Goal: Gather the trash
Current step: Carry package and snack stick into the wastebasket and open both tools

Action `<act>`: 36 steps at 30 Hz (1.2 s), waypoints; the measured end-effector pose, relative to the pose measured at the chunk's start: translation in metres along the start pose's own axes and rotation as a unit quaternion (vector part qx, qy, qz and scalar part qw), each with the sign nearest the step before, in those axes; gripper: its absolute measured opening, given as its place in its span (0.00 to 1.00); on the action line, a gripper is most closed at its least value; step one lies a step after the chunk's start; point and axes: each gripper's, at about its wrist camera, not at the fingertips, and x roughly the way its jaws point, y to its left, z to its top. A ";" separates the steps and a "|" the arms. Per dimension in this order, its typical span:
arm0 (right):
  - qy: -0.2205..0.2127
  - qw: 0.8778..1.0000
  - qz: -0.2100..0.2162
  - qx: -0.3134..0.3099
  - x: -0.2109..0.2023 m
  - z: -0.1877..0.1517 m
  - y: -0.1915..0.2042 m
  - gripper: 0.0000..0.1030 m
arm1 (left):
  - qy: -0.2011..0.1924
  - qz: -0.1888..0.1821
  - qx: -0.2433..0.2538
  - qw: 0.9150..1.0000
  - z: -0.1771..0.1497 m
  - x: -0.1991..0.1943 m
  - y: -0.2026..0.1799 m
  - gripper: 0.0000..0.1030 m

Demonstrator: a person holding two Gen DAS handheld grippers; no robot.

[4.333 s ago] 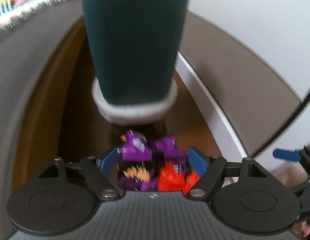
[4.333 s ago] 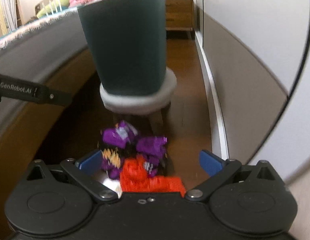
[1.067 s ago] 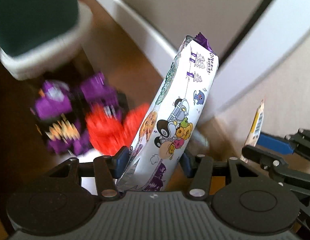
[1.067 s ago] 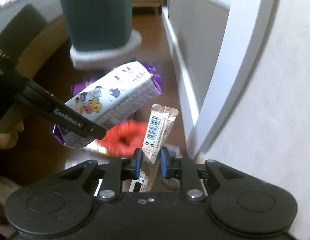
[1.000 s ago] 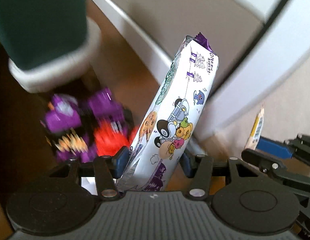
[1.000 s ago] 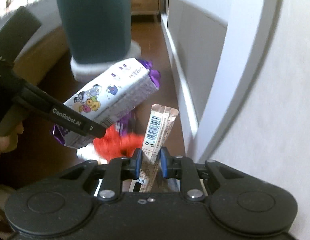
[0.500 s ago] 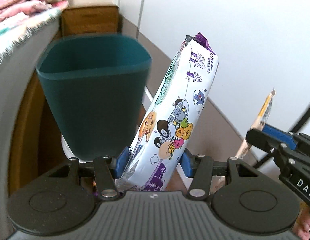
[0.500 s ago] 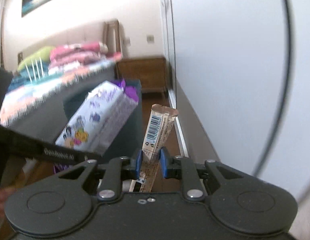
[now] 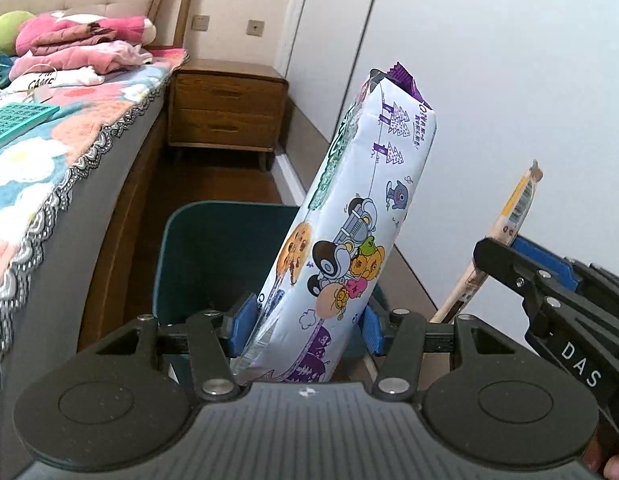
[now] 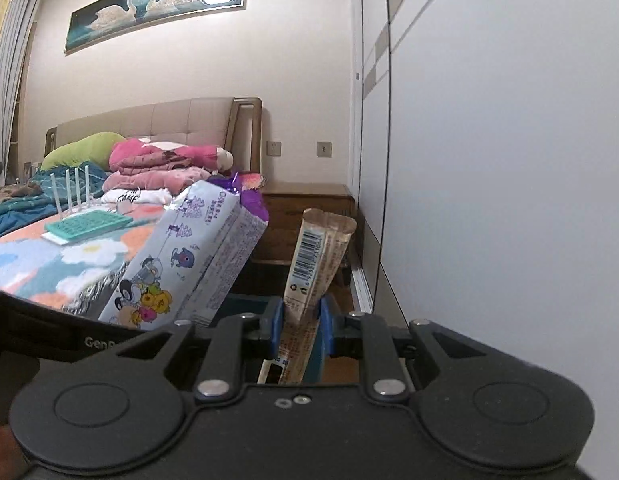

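Left wrist view: the left gripper [image 9: 305,322] clamped a cartoon-printed snack bag [image 9: 349,232], tilted right, hiding part of the teal bin [image 9: 197,264] just beyond. The bed [image 9: 49,160] lay left; a wooden nightstand [image 9: 225,106] stood far.

Right wrist view: the right gripper [image 10: 301,326] pinched a slim beige wrapper [image 10: 317,256] upright, wardrobe [image 10: 489,160] at right. The snack bag [image 10: 197,256] crossed the left foreground before the bed [image 10: 49,252].

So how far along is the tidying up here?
Midway, by the look of it. Both pieces are already picked up: the left gripper clamps a cartoon-printed snack packet, and the right gripper pinches a slim barcoded stick wrapper. The teal bin sits open just below the packet. Still left: dropping both in. Its contents cannot be seen.
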 end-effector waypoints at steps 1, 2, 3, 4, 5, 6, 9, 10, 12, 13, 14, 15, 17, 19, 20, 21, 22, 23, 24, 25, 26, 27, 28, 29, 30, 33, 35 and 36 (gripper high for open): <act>0.002 1.000 -0.002 0.001 -0.001 -0.002 0.003 0.18 | 0.000 0.007 -0.004 1.000 0.007 -0.004 0.009 0.51; 0.007 1.000 -0.001 0.001 0.007 0.000 0.006 0.18 | 0.004 0.011 -0.006 1.000 0.011 0.005 0.012 0.51; 0.013 1.000 -0.002 0.000 0.019 0.000 0.008 0.18 | 0.008 0.012 -0.003 1.000 0.015 0.011 0.015 0.52; 0.016 1.000 -0.004 -0.002 0.022 -0.001 0.011 0.18 | 0.010 0.019 0.000 1.000 0.013 0.016 0.017 0.52; 0.021 1.000 -0.006 -0.005 0.032 -0.003 0.013 0.18 | 0.013 0.026 0.004 1.000 0.011 0.019 0.017 0.51; 0.026 1.000 -0.007 -0.011 0.037 -0.003 0.017 0.18 | 0.021 0.030 0.010 0.999 0.010 0.026 0.018 0.52; 0.044 0.999 -0.007 -0.019 0.055 -0.011 0.023 0.18 | 0.039 0.043 0.022 0.998 0.008 0.045 0.023 0.52; 0.052 0.998 -0.007 -0.022 0.061 -0.015 0.025 0.18 | 0.046 0.047 0.029 0.997 0.007 0.052 0.023 0.52; 0.069 0.997 -0.007 -0.026 0.072 -0.023 0.027 0.18 | 0.059 0.058 0.039 0.996 0.002 0.063 0.024 0.52; 0.078 0.997 -0.006 -0.028 0.077 -0.027 0.028 0.18 | 0.068 0.060 0.044 0.995 0.000 0.069 0.024 0.52; 0.086 0.996 -0.006 -0.030 0.081 -0.030 0.029 0.18 | 0.074 0.064 0.048 0.994 -0.002 0.075 0.025 0.52; 0.092 0.995 -0.005 -0.031 0.086 -0.032 0.030 0.18 | 0.081 0.068 0.052 0.993 -0.004 0.080 0.025 0.52; 0.109 0.993 -0.003 -0.034 0.093 -0.038 0.032 0.18 | 0.097 0.074 0.059 0.991 -0.008 0.088 0.023 0.51; 0.123 0.992 0.000 -0.031 0.098 -0.042 0.031 0.18 | 0.112 0.075 0.064 0.989 -0.010 0.096 0.025 0.51; 0.132 0.991 0.002 -0.032 0.101 -0.044 0.031 0.18 | 0.118 0.077 0.067 0.988 -0.013 0.098 0.023 0.52; 0.137 0.990 0.000 -0.033 0.103 -0.044 0.032 0.19 | 0.125 0.079 0.070 0.987 -0.014 0.100 0.023 0.52; 0.143 0.989 -0.001 -0.037 0.104 -0.046 0.033 0.19 | 0.126 0.081 0.077 0.986 -0.015 0.100 0.021 0.52; 0.153 0.988 0.002 -0.039 0.106 -0.047 0.034 0.20 | 0.128 0.084 0.083 0.985 -0.016 0.101 0.020 0.52; 0.161 0.986 0.004 -0.040 0.107 -0.048 0.034 0.21 | 0.131 0.087 0.090 0.983 -0.017 0.102 0.018 0.52; 0.165 0.986 0.003 -0.040 0.108 -0.049 0.034 0.22 | 0.134 0.088 0.093 0.983 -0.017 0.104 0.018 0.52; 0.168 0.985 0.001 -0.041 0.108 -0.050 0.034 0.22 | 0.138 0.088 0.095 0.982 -0.017 0.105 0.017 0.52; 0.173 0.984 0.001 -0.039 0.107 -0.050 0.033 0.23 | 0.142 0.089 0.095 0.981 -0.016 0.105 0.016 0.52; 0.175 0.984 0.001 -0.036 0.107 -0.049 0.033 0.24 | 0.144 0.090 0.093 0.981 -0.015 0.106 0.017 0.52; 0.174 0.984 0.001 -0.031 0.106 -0.049 0.031 0.26 | 0.146 0.088 0.091 0.981 -0.014 0.108 0.018 0.52; 0.176 0.984 0.003 -0.026 0.104 -0.048 0.029 0.30 | 0.147 0.089 0.091 0.981 -0.014 0.107 0.017 0.53; 0.172 0.985 0.005 -0.019 0.100 -0.047 0.023 0.44 | 0.144 0.094 0.083 0.982 -0.011 0.108 0.020 0.57; 0.167 0.986 0.010 -0.014 0.096 -0.045 0.019 0.48 | 0.139 0.092 0.077 0.983 -0.011 0.104 0.020 0.68; 0.165 0.986 0.013 -0.011 0.094 -0.044 0.017 0.50 | 0.134 0.091 0.075 0.984 -0.011 0.101 0.020 0.71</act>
